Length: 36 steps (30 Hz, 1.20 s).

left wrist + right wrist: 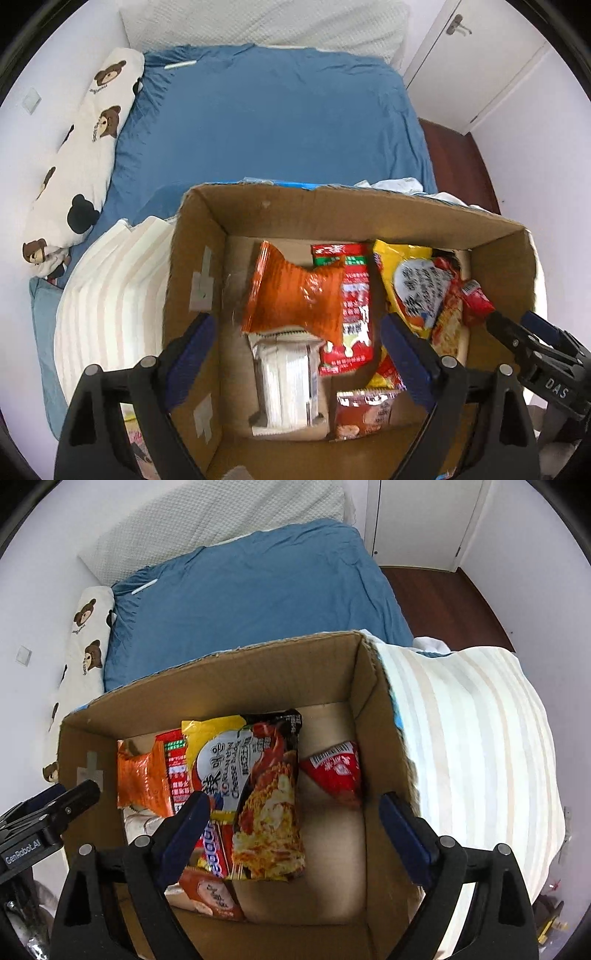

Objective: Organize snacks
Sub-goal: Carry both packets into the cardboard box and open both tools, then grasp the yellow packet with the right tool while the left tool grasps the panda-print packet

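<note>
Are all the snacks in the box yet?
Mostly, it seems. The cardboard box already holds the cheese noodle packet, the orange packet, a red packet and others. The left gripper and right gripper are both open and empty above it. Any snacks left outside aren't visible.

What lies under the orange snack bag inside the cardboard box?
Under the orange snack bag lie a white packet and a red packet, each partly showing. Anything else beneath it is covered.
</note>
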### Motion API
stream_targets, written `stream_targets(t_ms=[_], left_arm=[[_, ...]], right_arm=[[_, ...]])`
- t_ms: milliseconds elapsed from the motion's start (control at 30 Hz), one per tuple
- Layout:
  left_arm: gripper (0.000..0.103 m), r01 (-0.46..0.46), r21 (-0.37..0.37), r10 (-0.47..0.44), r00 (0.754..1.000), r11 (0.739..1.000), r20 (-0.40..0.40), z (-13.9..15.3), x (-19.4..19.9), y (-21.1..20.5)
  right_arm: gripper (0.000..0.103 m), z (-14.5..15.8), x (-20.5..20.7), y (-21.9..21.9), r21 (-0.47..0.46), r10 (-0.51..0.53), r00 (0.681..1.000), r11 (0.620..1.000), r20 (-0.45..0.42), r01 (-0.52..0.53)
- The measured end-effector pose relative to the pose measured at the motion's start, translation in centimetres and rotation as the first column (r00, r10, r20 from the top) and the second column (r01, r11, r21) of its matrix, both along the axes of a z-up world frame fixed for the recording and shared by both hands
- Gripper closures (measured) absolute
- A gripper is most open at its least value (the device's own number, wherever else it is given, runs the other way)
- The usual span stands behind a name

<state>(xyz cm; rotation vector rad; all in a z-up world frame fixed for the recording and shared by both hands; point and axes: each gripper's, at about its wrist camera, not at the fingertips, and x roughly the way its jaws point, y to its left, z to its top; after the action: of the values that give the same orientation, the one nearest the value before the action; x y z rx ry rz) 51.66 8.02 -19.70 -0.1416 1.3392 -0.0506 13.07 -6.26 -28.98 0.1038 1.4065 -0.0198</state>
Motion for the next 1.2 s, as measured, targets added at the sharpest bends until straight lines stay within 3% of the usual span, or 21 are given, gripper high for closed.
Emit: stream_targets(t_ms=[300,800,1000,1200], left_arm=[[0.011,0.009,0.033,-0.013,0.991,0.999,0.132,4.2,-6.4,-1.0],[0.012,-0.018,0.047,0.002,0.950,0.999,0.312,10.8,-17.7,-1.0],[0.012,-0.038,0.039,0.025,0.958,0.999,0.287,9.2,-22.6,-0.3],[0.011,-0.048,0.019,0.045,0.987,0.999,0.152,3.2,-26.7,-0.3]], right_arm=[[0.008,4.0,-5.7,0.8,-0.007,0.048,0.995,0.999,0.087,-0.047],[0.008,12.1,-16.4,0.9,0.040,0.067,0.966,0.996,0.249,-0.079],[0.008,12.4,-21.5,-0.5,0.077,0.034,0.969,0.996,0.244,-0.055],[0.008,7.8,-26.8,-6.5,0.140,-0.127,0.982,0.984,0.139,0.107]])
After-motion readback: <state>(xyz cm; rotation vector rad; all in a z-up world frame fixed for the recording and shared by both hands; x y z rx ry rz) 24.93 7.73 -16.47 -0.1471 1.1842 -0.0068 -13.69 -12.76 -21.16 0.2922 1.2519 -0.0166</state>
